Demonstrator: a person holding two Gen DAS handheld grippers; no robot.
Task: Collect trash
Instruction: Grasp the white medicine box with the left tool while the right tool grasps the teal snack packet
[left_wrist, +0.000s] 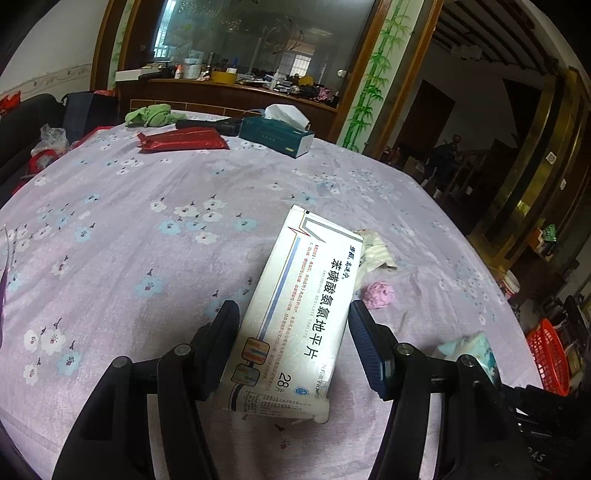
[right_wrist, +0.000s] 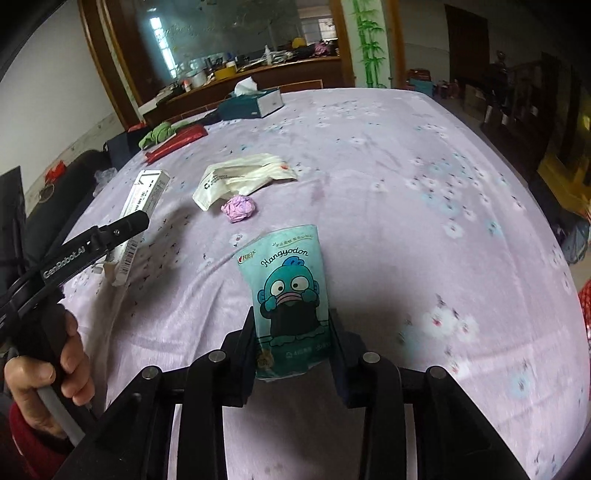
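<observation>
Left wrist view showed the left gripper (left_wrist: 293, 321) with its fingers on either side of a white pill box (left_wrist: 295, 310), the left finger against the box's edge and the right finger (left_wrist: 364, 332) at or just off the other edge; whether the box was truly clamped I cannot tell. The box pointed away from the camera and its far end stood above the lilac flowered cloth of the surface (left_wrist: 147, 229). Just beyond the box on the right lay a white wrapper (left_wrist: 376, 253) and a crumpled pink ball (left_wrist: 378, 293), near each other. A pale blue packet (left_wrist: 469, 347) showed beside the right finger's linkage. At the far edge of the surface sat a tissue box (left_wrist: 277, 136), a red pouch (left_wrist: 183, 140) and a green cloth (left_wrist: 149, 114); a red basket (left_wrist: 548, 356) stood off to the right, below the surface.

Right wrist view showed the right gripper (right_wrist: 291, 328) narrowed on a teal wet-wipe pack (right_wrist: 290, 295) printed with a cartoon fish, both fingers pressed to its sides, the pack upright between them. Ahead lay the pink ball (right_wrist: 239, 208), touching the white wrapper (right_wrist: 240, 177). To the left, the other gripper (right_wrist: 122, 229) sat at the pill box (right_wrist: 142, 218), its handle held in a hand (right_wrist: 55, 376) above a red sleeve (right_wrist: 29, 439).
</observation>
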